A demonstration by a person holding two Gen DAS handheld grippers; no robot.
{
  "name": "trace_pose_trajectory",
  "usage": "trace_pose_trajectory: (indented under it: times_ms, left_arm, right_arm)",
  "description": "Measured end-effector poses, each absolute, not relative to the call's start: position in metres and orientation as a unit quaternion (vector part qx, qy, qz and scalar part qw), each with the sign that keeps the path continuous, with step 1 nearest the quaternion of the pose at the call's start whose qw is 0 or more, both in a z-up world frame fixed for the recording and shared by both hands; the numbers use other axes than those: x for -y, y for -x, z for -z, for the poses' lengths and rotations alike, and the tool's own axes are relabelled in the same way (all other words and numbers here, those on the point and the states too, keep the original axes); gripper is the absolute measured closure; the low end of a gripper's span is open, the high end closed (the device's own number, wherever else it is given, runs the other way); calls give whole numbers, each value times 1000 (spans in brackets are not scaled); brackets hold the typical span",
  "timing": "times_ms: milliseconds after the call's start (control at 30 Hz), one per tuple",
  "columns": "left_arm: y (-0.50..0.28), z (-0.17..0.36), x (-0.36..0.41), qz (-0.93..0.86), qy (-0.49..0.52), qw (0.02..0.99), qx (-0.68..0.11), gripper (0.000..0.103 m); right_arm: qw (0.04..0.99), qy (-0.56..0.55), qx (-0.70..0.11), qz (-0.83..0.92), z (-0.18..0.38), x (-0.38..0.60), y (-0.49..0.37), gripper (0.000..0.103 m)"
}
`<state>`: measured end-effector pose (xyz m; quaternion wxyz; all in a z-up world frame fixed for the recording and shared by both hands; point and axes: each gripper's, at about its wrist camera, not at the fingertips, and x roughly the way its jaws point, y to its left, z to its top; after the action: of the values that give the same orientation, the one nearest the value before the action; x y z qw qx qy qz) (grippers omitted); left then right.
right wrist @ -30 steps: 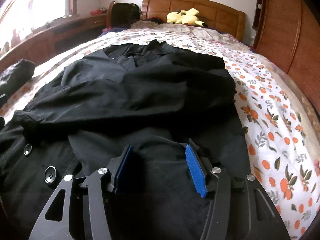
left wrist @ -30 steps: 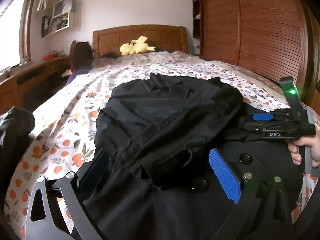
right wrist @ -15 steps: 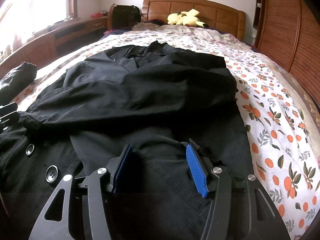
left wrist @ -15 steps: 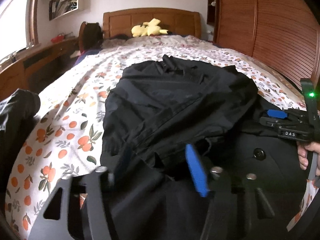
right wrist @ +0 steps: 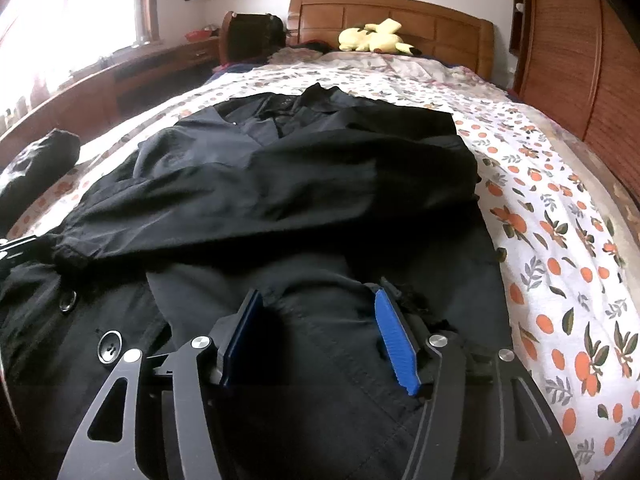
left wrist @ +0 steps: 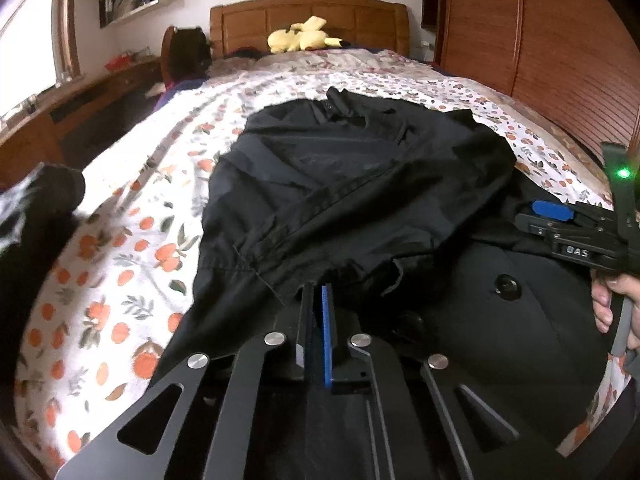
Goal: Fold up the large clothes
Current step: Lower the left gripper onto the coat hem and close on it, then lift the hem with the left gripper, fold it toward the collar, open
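Left wrist: left tongs [left wrist: 318, 300] pinched shut on coat [left wrist: 360, 200]; right tongs [left wrist: 560, 216], marked "DAS", opening

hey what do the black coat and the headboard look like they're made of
Black coat: woven cloth, matte, probably cotton or a blend; it creases softly and shows stitched seams and round buttons. Headboard: wood, warm brown with a light sheen, in framed panels.

Both wrist cameras are looking down the bed [left wrist: 132, 216] toward the headboard [right wrist: 388, 16], tilting downward from close above a black coat [left wrist: 360, 184]. The left view is sitting nearer the window side, catching the right tongs [left wrist: 560, 216] at its right edge. Both are sharing the coat, the floral sheet and a yellow plush [right wrist: 372, 38].
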<state>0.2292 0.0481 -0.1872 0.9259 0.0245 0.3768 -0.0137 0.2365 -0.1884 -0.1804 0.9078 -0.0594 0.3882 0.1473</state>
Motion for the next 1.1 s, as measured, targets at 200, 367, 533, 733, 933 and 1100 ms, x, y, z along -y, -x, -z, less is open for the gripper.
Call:
trace_pose_trajectory:
  times_ms: [200, 367, 533, 733, 933, 1100]
  left_arm:
    - [-196, 153, -27, -9, -47, 935, -352, 101]
    - [-186, 141, -22, -25, -60, 935, -350, 101]
    - [-181, 137, -28, -15, -53, 935, -350, 101]
    - [-172, 140, -37, -1, -45, 937, -345, 101]
    - [-160, 142, -43, 8, -69, 939, -336, 100]
    - [-150, 146, -57, 20, -63, 941, -332, 57]
  right_arm:
    - [907, 53, -388, -155, 180, 190, -237, 45]
    - [906, 53, -388, -157, 180, 190, -238, 44]
    - [904, 54, -394, -159, 179, 190, -240, 43]
    - [901, 64, -396, -164, 172, 189, -239, 41]
    - [908, 79, -378, -165, 149, 199, -212, 41]
    - [913, 77, -368, -159, 130, 220, -177, 41]
